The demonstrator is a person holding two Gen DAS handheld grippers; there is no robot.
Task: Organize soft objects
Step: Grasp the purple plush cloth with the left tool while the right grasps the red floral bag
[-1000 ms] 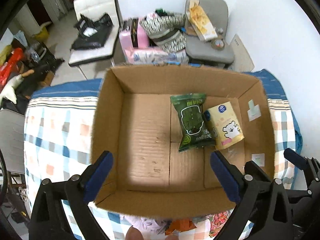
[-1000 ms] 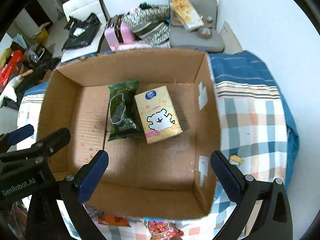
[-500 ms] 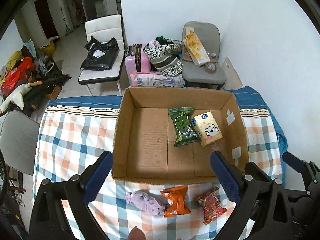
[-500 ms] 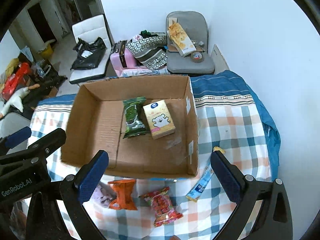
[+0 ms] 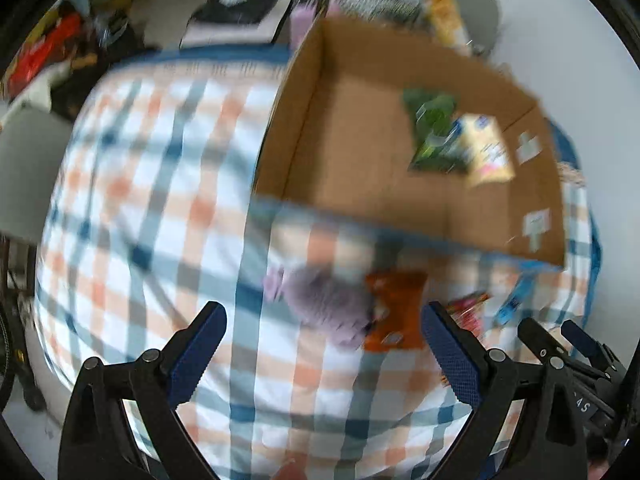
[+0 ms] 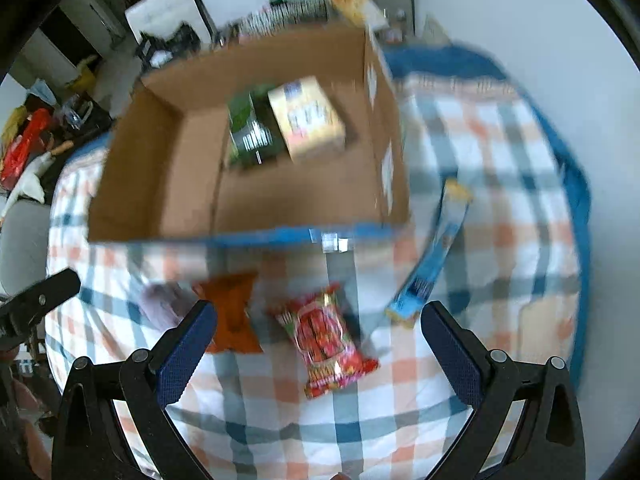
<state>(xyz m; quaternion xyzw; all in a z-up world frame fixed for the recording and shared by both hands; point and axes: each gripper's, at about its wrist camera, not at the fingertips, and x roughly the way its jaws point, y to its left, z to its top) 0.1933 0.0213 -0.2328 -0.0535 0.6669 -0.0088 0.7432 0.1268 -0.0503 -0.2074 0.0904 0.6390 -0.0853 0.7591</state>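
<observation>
Both views motion-blurred. My left gripper (image 5: 320, 344) is spread wide, nothing between the blue pads, hanging over the checked tablecloth (image 5: 160, 184). My right gripper (image 6: 316, 344) is likewise spread wide and empty, over the same cloth.

Cardboard box (image 6: 168, 184) sits open at the far side of the table. Inside it: a green packet (image 6: 250, 132) lying touching a yellow pack (image 6: 310, 120) on its right. Yellow pack has a blue round logo and some pink print; text too smeared to read. Green packet has white lettering, unreadable.

Outside the box, on the cloth just in front of its near wall: a purple soft item (image 5: 324, 300), an orange snack bag (image 5: 394, 308) touching it on the right, a red snack bag (image 6: 326, 340) with busy print further right, and a long blue stick pack (image 6: 434, 256) with a yellow tip, lying beside the box's right corner. No print legible on any of them.

In the left view the purple item and orange bag lie between my left fingers' line of sight, nearer the right pad. In the right view the red bag lies roughly centred between my pads; the orange bag sits by the left pad.

Part of the other gripper's black body shows at the edge of each view; the letters "AS" are readable on it in the left view. White paper stickers (image 5: 536, 224) on the box's right inner wall, blank as far as I can tell.
</observation>
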